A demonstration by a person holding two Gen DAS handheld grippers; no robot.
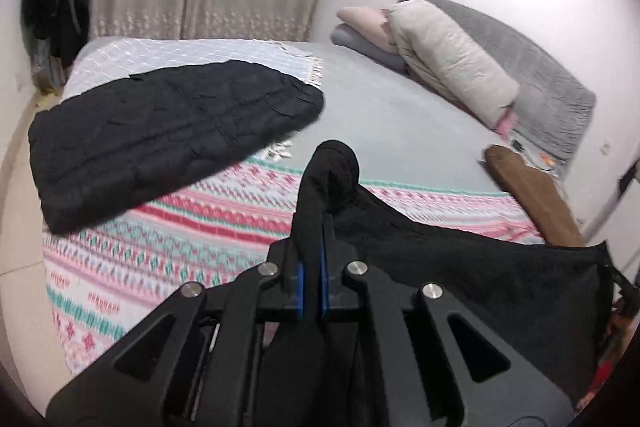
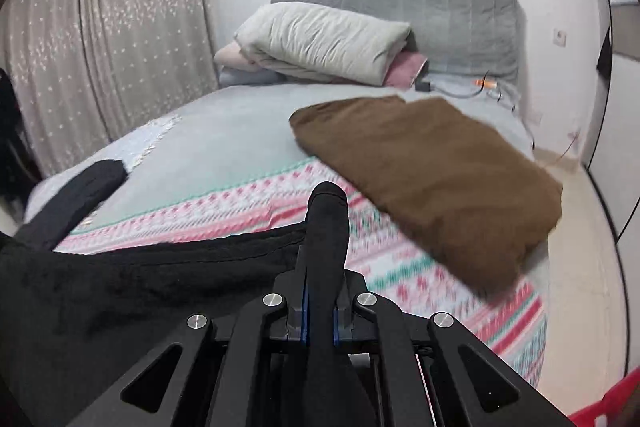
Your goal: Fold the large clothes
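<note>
Left tool (image 1: 313, 227) clamping black garment (image 1: 480, 259), right tool (image 2: 322, 259) likewise, raised above bed (image 1: 380, 115)

text: none readable | labels/brands: none | numbers/signs: none | views checked: left wrist, right wrist | note: only woven pattern and dotted fabric print show, no lettering

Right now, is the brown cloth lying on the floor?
No, the brown cloth lies folded on the bed, partly over the striped blanket.
</note>
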